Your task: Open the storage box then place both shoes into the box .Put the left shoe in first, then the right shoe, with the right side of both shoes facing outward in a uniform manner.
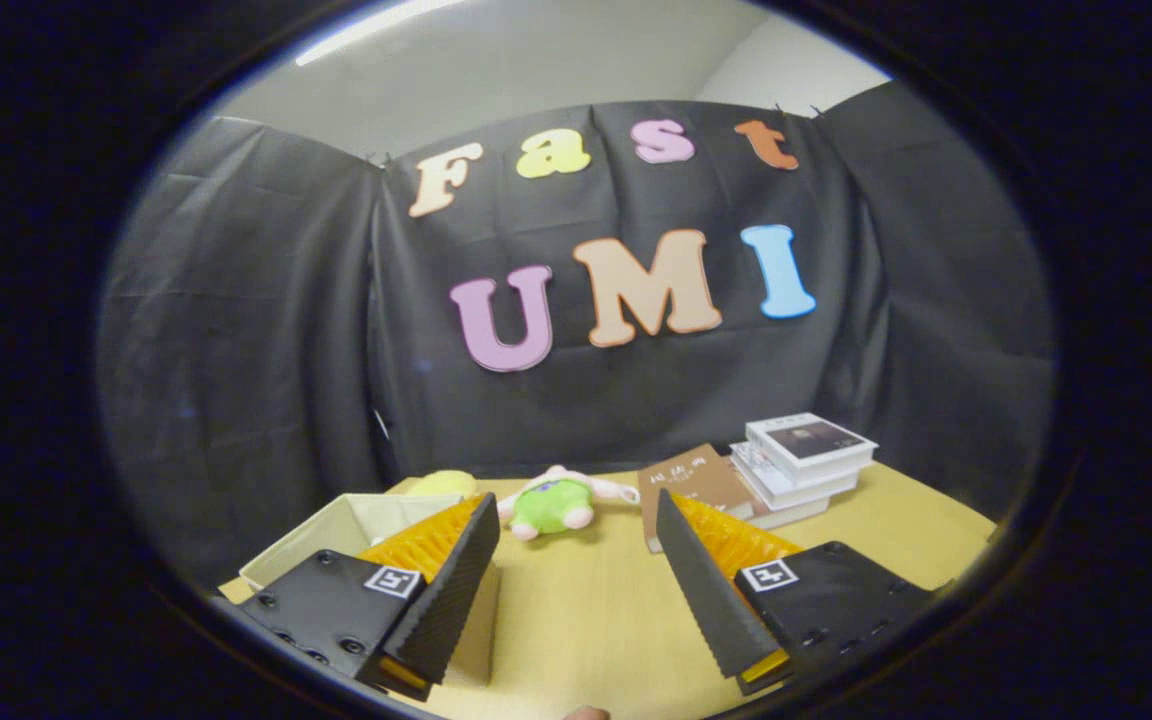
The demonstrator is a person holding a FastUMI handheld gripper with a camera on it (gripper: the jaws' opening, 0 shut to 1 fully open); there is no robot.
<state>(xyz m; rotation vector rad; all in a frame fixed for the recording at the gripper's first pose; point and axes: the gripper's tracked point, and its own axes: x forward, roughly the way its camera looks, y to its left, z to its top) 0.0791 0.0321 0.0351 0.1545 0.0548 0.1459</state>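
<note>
Gripper view: my gripper (576, 530) hangs above the wooden table (586, 620) with its fingers spread wide and nothing between them. I'll place everything by the storage box (356, 530), the pale open-topped bin partly behind my left finger. Its top shows no lid and I can see some way down its inner wall, but not to the bottom, so I cannot tell whether a shoe lies inside. I can make out no shoe on the table.

To the right of the box, beyond my fingertips, lies a green plush toy (556, 503); something yellow (444, 484) sits just behind the box. Farther right again is a brown book (691, 480) and, beside it, a stack of books (801, 460).

My judgement: this fits either looking for the shoes or having both already packed away. Either way, I would first need a view down into the box.
</note>
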